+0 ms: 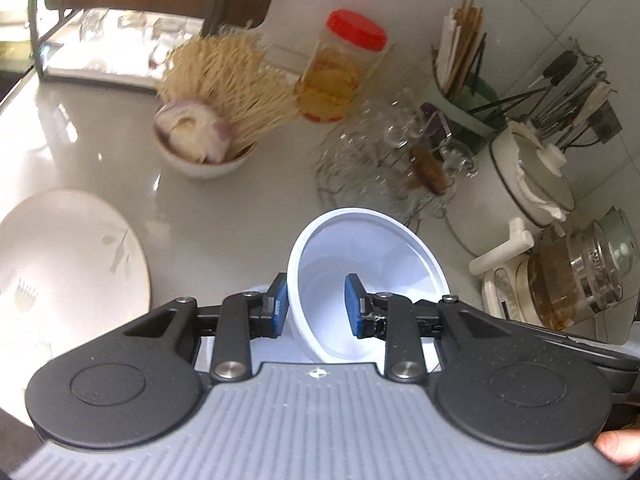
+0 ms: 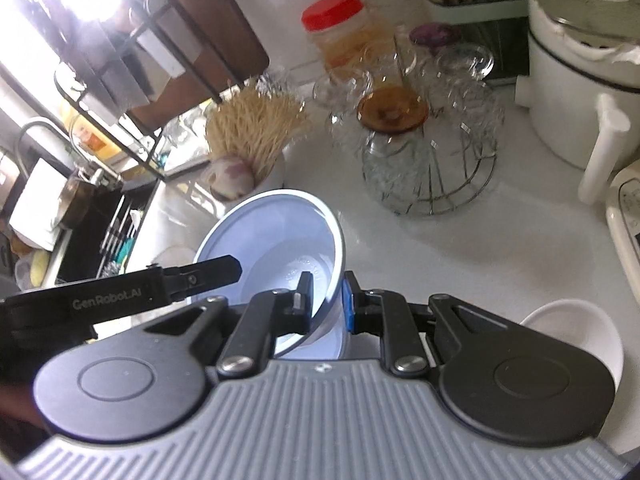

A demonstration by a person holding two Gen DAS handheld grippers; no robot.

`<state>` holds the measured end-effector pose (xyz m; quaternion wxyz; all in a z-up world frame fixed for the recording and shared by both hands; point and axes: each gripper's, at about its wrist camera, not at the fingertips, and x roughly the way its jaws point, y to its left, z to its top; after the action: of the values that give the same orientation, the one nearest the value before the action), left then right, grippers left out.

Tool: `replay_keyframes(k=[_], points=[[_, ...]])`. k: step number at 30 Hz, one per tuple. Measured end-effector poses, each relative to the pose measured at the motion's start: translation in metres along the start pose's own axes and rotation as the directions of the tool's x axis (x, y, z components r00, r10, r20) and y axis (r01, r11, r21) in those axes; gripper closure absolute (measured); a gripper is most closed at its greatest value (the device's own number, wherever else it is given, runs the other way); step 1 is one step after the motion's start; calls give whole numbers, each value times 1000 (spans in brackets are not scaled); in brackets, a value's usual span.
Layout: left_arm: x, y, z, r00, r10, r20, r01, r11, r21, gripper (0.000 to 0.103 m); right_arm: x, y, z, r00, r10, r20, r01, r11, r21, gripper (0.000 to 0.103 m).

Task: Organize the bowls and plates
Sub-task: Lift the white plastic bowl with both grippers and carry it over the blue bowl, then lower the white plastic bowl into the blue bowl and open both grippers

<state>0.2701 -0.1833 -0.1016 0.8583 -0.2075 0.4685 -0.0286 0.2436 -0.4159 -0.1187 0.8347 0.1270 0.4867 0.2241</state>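
Note:
A white plastic bowl (image 1: 372, 248) hangs tilted above the counter, held between both grippers. In the left wrist view my left gripper (image 1: 316, 304) straddles its near wall, one blue pad outside and the other inside the bowl, and its jaws stand partly apart. In the right wrist view my right gripper (image 2: 328, 300) is shut tight on the bowl's (image 2: 272, 236) right rim. The left gripper's fingers (image 2: 216, 272) reach over the opposite rim there. A pale surface just under the bowl may be another bowl; I cannot tell. A large leaf-patterned plate (image 1: 60, 260) lies at the left.
Behind stand a bowl of onion and dry noodles (image 1: 204, 152), a red-lidded jar (image 1: 344, 72), a wire rack of glasses (image 1: 384, 160), a white pot (image 1: 528, 184) and a glass kettle (image 1: 576, 280). A small white bowl (image 2: 580, 332) sits lower right; a sink (image 2: 100, 232) lies left.

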Motion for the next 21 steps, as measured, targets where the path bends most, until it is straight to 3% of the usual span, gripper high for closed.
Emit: replay_keyframes(k=[14, 21], points=[[25, 33, -21, 995, 29, -96, -32, 999, -36, 70, 36, 5, -23, 994, -30, -101, 32, 999, 18, 84], [38, 42, -28, 989, 24, -143, -31, 998, -52, 70, 43, 2, -26, 993, -44, -110, 47, 999, 25, 84]])
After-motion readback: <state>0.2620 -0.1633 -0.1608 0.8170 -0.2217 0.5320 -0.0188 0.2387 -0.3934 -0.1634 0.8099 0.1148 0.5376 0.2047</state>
